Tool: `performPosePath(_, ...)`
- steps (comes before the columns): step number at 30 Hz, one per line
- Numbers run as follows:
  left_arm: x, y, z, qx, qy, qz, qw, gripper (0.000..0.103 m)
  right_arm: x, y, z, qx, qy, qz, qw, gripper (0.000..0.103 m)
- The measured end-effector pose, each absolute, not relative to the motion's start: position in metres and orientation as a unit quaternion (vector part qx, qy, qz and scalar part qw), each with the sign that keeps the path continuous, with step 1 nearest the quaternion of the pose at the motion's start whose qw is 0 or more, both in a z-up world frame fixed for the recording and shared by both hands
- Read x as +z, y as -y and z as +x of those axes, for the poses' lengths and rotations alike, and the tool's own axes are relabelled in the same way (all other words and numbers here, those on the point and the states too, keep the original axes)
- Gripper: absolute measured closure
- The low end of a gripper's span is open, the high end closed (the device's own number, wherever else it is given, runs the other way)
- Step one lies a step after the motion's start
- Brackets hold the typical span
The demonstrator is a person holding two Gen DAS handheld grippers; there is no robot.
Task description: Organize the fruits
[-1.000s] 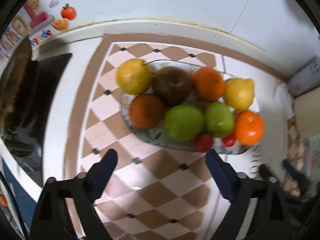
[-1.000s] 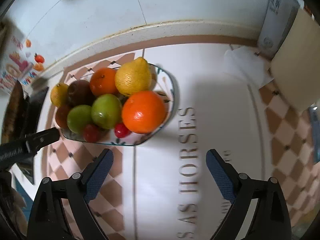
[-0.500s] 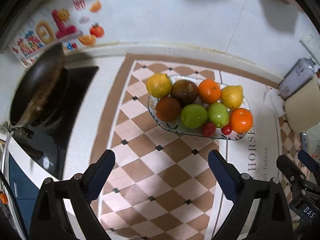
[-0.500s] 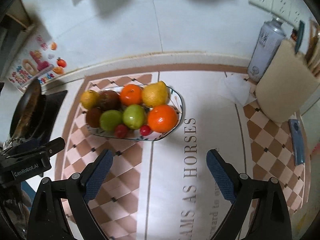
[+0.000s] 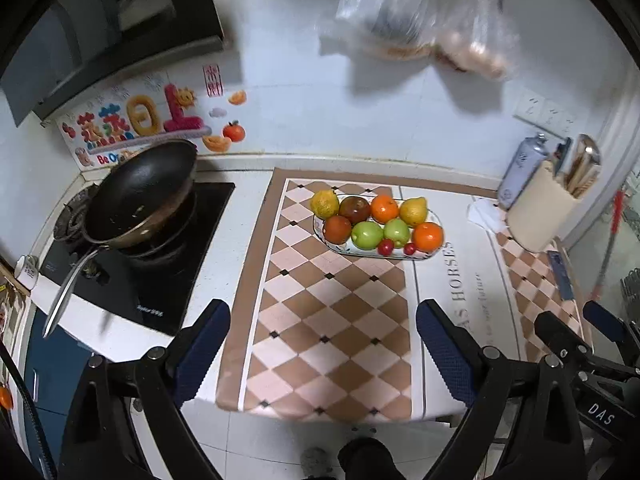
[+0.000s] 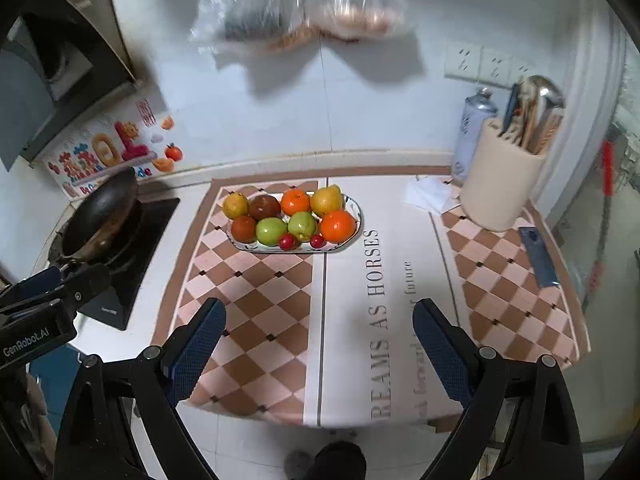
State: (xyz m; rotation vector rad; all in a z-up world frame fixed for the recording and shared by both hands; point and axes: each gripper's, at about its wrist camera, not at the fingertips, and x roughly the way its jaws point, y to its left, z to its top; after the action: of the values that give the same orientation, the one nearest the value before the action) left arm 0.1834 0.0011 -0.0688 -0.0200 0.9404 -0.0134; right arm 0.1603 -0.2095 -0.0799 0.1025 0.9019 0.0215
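Observation:
An oval plate (image 5: 437, 249) (image 6: 357, 216) sits at the back of the counter and holds several fruits in two rows: lemons, oranges (image 5: 427, 237) (image 6: 338, 225), green apples (image 5: 367, 235) (image 6: 271, 231), dark red fruits and small red ones at the front. My left gripper (image 5: 322, 348) is open and empty, high above the counter's front edge, far from the plate. My right gripper (image 6: 318, 342) is open and empty, also back over the front edge. Each gripper shows at the side of the other's view.
A black wok (image 5: 140, 192) (image 6: 100, 210) stands on a stove at the left. A beige utensil holder (image 6: 502, 184) and a spray can (image 6: 474, 132) stand at the back right, a knife (image 6: 538, 256) beside them. Plastic bags (image 6: 296, 4) hang on the wall.
Both grippers have pulled back and up, away from the plate, to the counter's front edge. Both stay open and empty. The fruit has not moved.

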Motion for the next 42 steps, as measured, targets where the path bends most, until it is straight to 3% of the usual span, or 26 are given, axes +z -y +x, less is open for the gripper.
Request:
performPosePath(18, 0.006, 0.021, 0.048, 0.005, -0.393, 0.003, 0.919, 0.008, 0.025, 0.221, 0.007, 0.048, -0.353, 0.03, 0.934, 0.002)
performPosePath(33, 0.005, 0.027, 0.034, 0.022, -0.395, -0.002, 0.919, 0.008, 0.022, 0.239, 0.0, 0.065, -0.364, 0.049, 0.928, 0.001)
performPosePath(35, 0.004, 0.027, 0.036, 0.024, -0.398, 0.0, 0.917, 0.001, 0.018, 0.24, 0.008, 0.063, -0.369, 0.045, 0.926, 0.001)
performPosePath(42, -0.009, 0.027, 0.075, 0.034, -0.411, 0.008, 0.911, 0.0, 0.006, 0.237, 0.051, 0.067, -0.385, 0.041, 0.919, 0.001)
